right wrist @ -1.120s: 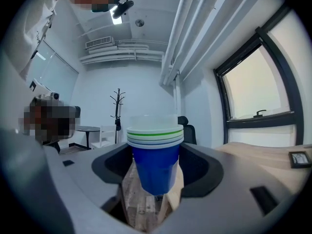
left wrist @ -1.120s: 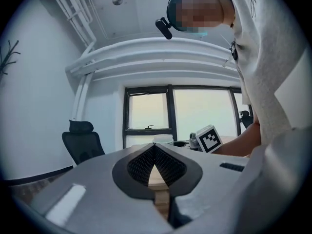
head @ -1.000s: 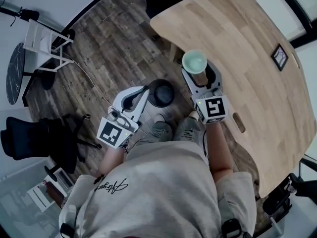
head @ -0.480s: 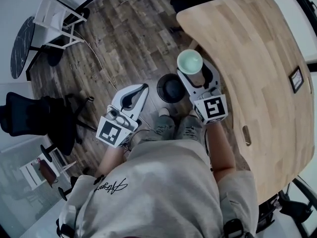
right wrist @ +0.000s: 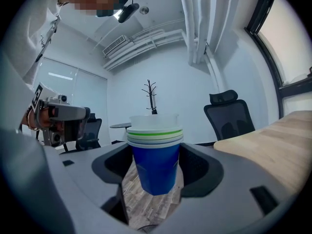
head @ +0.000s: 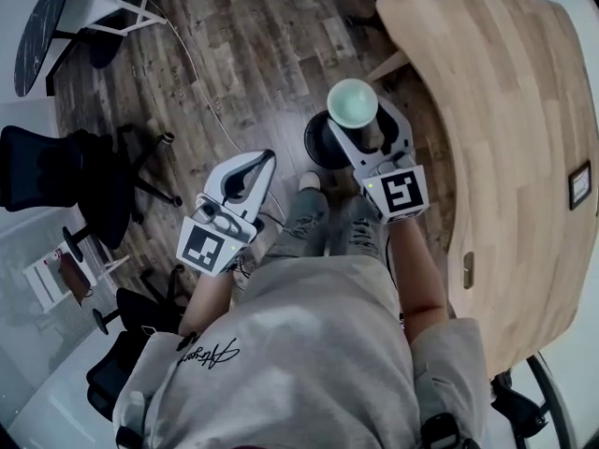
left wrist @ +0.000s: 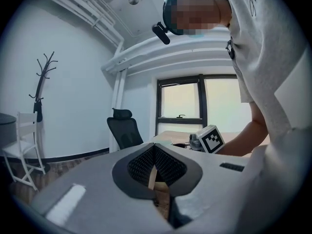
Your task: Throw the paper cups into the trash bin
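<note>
Holds a stack of paper cups [right wrist: 155, 165] upright between the jaws, blue outermost; wooden bench [right wrist: 274, 139] at right.

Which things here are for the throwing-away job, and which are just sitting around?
For the job: stack of blue paper cups, gripped by the right gripper; round black trash bin on the floor.

Just sitting around: light wooden table; black office chair; small dark frame on the table; shut, empty left gripper.

Plank floor [head: 234, 82] with black trash bin [head: 316, 146]; wooden table [head: 505, 110] with small frame [head: 580, 184].
</note>
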Motion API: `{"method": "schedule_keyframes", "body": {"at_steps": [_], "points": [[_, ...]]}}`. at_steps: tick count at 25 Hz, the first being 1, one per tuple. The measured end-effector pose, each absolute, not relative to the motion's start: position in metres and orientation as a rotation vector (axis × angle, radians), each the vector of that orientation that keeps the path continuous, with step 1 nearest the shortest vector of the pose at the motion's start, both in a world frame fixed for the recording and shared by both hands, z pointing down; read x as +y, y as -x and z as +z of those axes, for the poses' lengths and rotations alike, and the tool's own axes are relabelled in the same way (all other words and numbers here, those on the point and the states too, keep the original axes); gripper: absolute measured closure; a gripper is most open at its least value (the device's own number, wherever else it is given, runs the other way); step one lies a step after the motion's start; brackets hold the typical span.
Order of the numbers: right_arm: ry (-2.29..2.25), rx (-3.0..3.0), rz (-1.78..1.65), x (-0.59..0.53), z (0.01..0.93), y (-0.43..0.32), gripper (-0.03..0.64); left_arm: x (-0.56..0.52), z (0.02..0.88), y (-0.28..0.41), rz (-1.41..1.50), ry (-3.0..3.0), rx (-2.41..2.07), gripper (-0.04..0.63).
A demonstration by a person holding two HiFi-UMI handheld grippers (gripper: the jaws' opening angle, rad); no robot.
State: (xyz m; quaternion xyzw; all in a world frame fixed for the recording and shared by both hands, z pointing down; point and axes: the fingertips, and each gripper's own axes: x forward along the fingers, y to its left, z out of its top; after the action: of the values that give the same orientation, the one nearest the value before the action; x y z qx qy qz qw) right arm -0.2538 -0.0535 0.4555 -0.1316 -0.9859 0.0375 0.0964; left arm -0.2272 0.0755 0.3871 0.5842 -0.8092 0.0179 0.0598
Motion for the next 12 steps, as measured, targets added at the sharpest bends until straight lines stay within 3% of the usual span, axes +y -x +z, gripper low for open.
{"method": "schedule_keyframes", "body": {"at_steps": [12], "points": [[0.483, -2.804, 0.187, -0.016, 0.545, 0.249, 0.313, 0.088, 0.446, 0.227, 0.063, -1.687, -2.44, 0.592]]}}
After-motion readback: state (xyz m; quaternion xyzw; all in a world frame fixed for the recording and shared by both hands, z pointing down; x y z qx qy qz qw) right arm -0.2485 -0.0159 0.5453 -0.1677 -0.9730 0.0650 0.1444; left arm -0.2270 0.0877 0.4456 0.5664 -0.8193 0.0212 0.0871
